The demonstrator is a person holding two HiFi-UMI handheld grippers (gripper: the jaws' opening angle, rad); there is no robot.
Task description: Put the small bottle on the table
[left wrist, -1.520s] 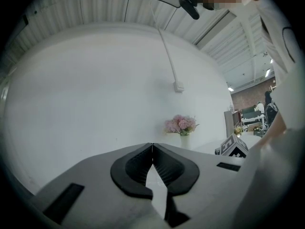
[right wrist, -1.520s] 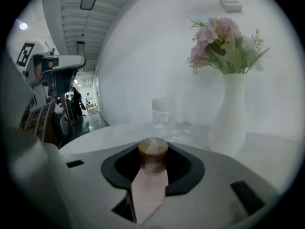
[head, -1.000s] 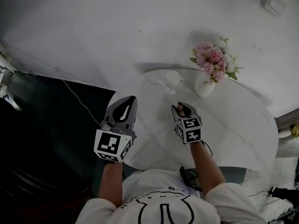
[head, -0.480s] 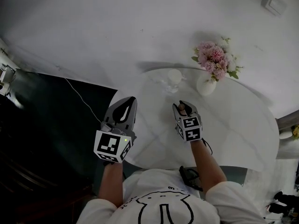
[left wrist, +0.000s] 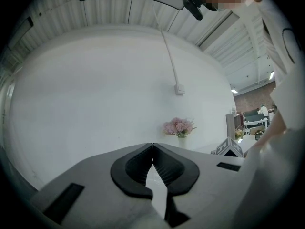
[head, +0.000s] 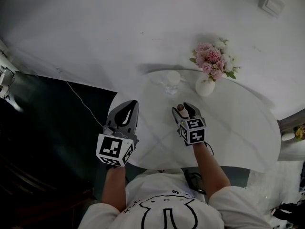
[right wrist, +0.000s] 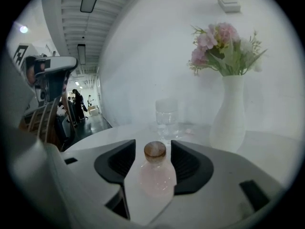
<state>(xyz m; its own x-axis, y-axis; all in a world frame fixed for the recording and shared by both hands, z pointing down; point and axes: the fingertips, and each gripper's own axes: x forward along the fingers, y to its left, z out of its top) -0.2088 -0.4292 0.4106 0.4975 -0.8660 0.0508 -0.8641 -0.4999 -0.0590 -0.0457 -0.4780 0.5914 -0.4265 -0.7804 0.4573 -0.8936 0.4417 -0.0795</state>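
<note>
A small clear bottle [right wrist: 155,175] with a brown cork stands upright on the round white table [right wrist: 271,149]. My right gripper [right wrist: 153,146] has just been opening. Its pads [right wrist: 119,162] now stand apart on either side of the bottle with a gap at the cork, not pressing it. In the head view the bottle's cork [head: 180,107] shows between the tips of the right gripper [head: 182,109], above the table [head: 238,128]. My left gripper [head: 127,107] hovers level at the table's left edge. The left gripper [left wrist: 152,146] is shut, tips touching, with nothing in it.
A white vase of pink flowers [head: 206,82] stands at the table's far side, seen close on the right [right wrist: 229,113]. A clear glass [right wrist: 167,114] stands just beyond the bottle [head: 172,78]. A dark floor [head: 47,128] with a thin cable lies left of the table.
The right gripper's jaws have spread wider around the bottle, which stays standing on the table. Both hands have stayed nearly in place.
</note>
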